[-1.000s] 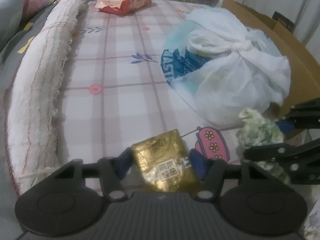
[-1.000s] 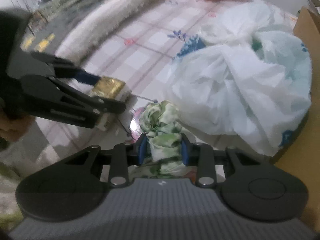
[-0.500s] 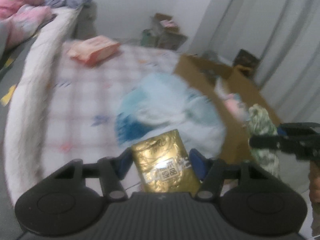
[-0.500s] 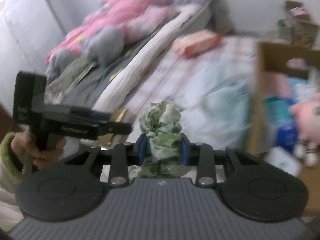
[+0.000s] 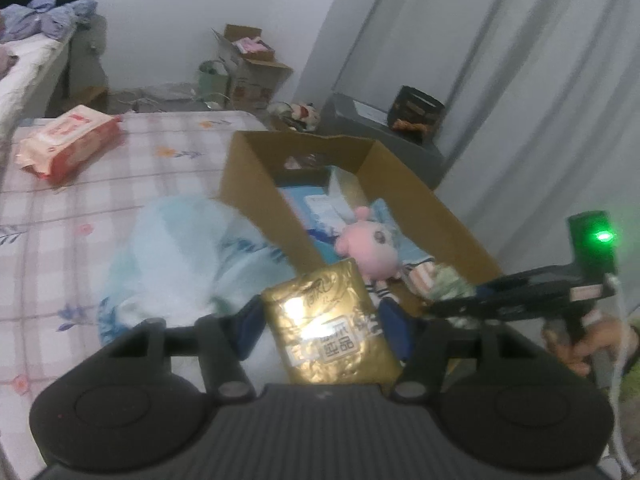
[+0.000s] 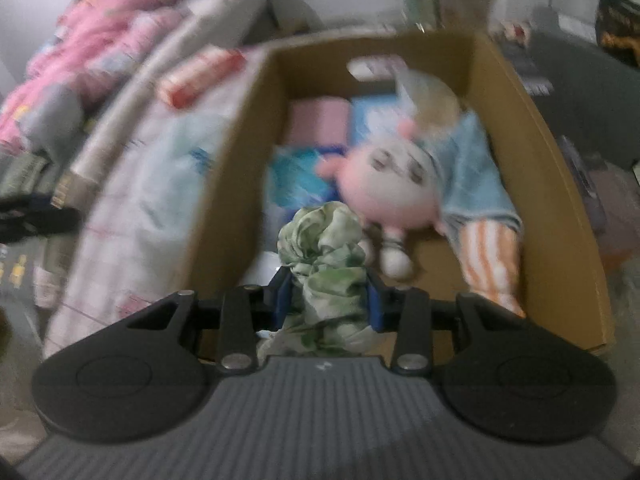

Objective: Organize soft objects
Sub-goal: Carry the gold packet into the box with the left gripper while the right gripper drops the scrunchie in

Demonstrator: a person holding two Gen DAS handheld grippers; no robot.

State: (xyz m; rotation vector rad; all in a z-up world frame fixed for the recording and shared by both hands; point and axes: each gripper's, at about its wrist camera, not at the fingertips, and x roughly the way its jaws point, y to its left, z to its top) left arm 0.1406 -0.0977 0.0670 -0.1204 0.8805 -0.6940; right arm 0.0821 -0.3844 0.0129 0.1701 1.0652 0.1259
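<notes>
The gold foil packet (image 5: pixel 334 326) sits gripped between the blue pads of the left tongs (image 5: pixel 322 330), at about six o'clock in the left wrist view; white printed characters run across its lower half, too glared to read for certain. The green-and-white crumpled cloth (image 6: pixel 326 268) stands between the pads of the right tongs (image 6: pixel 328 300), whose jaws are opening, though both pads appear to touch the fabric. Both tongs hang over the open cardboard box (image 6: pixel 560 184), which stands against the edge of the bed (image 5: pixel 120 184). Inside it lie a pink plush doll (image 6: pixel 394 184), a blue cloth and an orange-striped cloth (image 6: pixel 490 264), with blue packets beneath whose print is blurred. At nine o'clock of the box a pale blue-and-white plastic bag (image 5: pixel 176 256) rests on the checked sheet; its blue lettering is smeared. At eleven o'clock lies a red-and-pink wipes pack (image 5: pixel 68 142), label illegible. A hand (image 5: pixel 588 340) at three o'clock grips the right tongs' handle, partly cut off.
</notes>
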